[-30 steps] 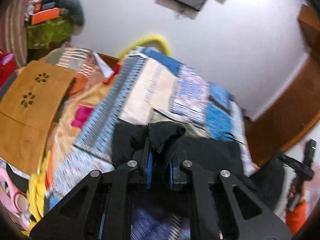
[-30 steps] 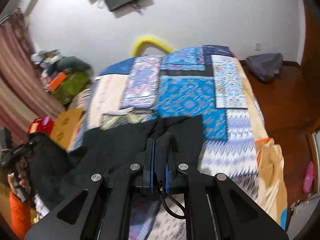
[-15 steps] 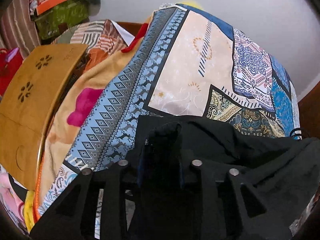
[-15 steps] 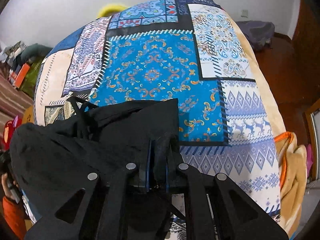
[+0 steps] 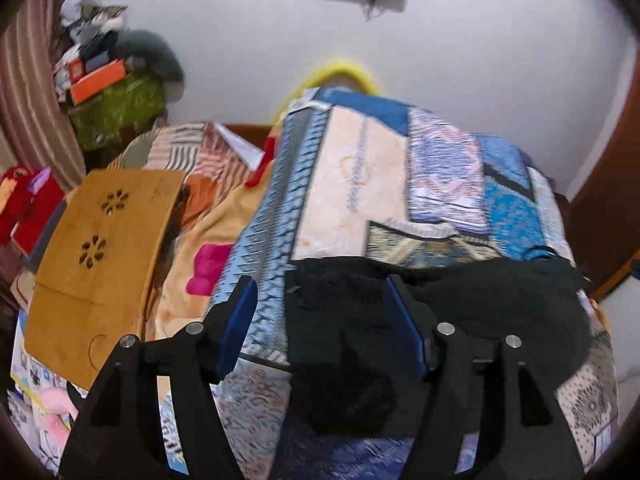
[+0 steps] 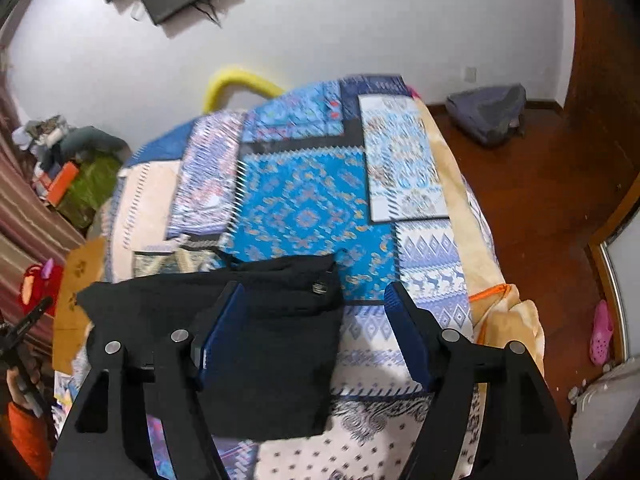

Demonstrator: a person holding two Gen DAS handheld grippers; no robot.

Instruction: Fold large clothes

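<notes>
A black garment [image 5: 480, 304] lies folded across the near end of the patchwork bedspread [image 5: 360, 176]. My left gripper [image 5: 320, 292] is open and empty, held above the garment's left edge. In the right wrist view the garment [image 6: 272, 320] lies flat with a small metal button near its far right corner. My right gripper [image 6: 312, 300] is open and empty, held above the garment's right end. Its blue pads [image 6: 404, 328] stand wide apart.
A wooden lap desk [image 5: 100, 248] rests left of the bed beside a heap of blankets. A cluttered green-covered stand [image 5: 116, 108] sits by the wall. A grey bag [image 6: 488, 112] and a pink shoe [image 6: 600, 332] lie on the wooden floor at right. A yellow tube [image 6: 236, 84] curves behind the bed.
Both grippers have let go of the black garment and opened. They have lifted back from the bed, and the garment now lies folded on the bedspread.
</notes>
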